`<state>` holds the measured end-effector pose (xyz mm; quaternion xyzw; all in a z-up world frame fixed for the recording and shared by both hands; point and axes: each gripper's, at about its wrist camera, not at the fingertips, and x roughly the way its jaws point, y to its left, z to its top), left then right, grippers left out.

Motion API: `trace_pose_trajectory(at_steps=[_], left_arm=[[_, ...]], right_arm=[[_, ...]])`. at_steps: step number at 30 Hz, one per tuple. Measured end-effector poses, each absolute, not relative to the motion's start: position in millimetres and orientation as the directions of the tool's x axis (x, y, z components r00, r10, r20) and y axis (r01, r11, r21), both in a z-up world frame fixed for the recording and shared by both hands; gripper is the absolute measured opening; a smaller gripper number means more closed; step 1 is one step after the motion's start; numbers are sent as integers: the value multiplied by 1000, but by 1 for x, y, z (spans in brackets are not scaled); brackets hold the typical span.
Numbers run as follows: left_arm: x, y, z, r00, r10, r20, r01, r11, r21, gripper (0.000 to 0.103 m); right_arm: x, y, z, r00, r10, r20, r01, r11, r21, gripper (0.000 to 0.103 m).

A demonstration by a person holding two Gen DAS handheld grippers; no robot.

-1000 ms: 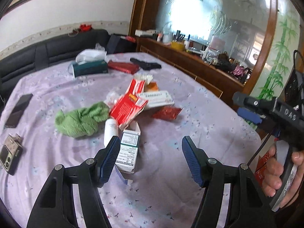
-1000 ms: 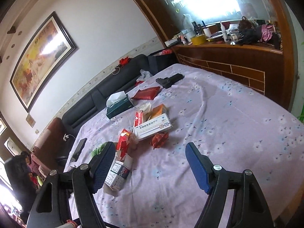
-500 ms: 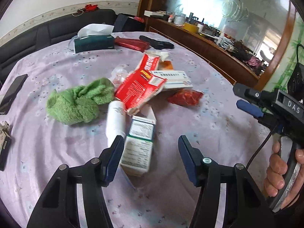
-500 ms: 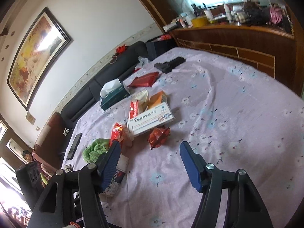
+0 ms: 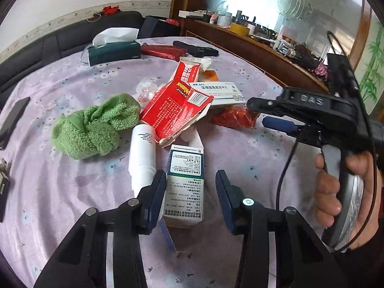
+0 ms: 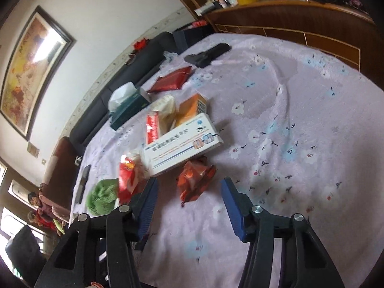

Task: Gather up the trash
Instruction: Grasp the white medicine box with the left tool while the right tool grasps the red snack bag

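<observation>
On the desk point(image 5: 72, 216), the left tool point(image 5: 190, 199), jaws just narrowing but not yet gripping, straddles one blue-and-white carton point(image 5: 186, 182) — light, crushable, best pinched across its long sides. The right tool point(image 6: 188, 206), also closing and empty, frames one crumpled red wrapper point(image 6: 194, 180) — flimsy, slippery; pinch its bunched middle.

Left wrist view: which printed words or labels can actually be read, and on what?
"DAS": on the right gripper body.
"JIYANTE", roughly: on the torn red carton, beside its barcode.
Chinese print on the white-and-teal box and the long white box: too small to read.
</observation>
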<state>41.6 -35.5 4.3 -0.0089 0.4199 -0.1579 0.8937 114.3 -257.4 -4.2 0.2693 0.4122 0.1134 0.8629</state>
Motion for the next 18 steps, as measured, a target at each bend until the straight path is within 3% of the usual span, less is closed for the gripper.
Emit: trace_pose_trajectory(at_steps=[3,11,18], left_arm=[[41,-37,4,601,-282,-748,277,951,-135,34],[45,-40,-6,583,-242,-775,264,959,-101,34],[36,-48,-4,582,-265,-769,304,948,-97,33]], right_arm=[[124,-258,-17,615,429,-662,52,816,576,49],[129,-252,-24,597,446,-667,40,813,580,31],[83,-260,-4,643,424,-638,22,822,569,29]])
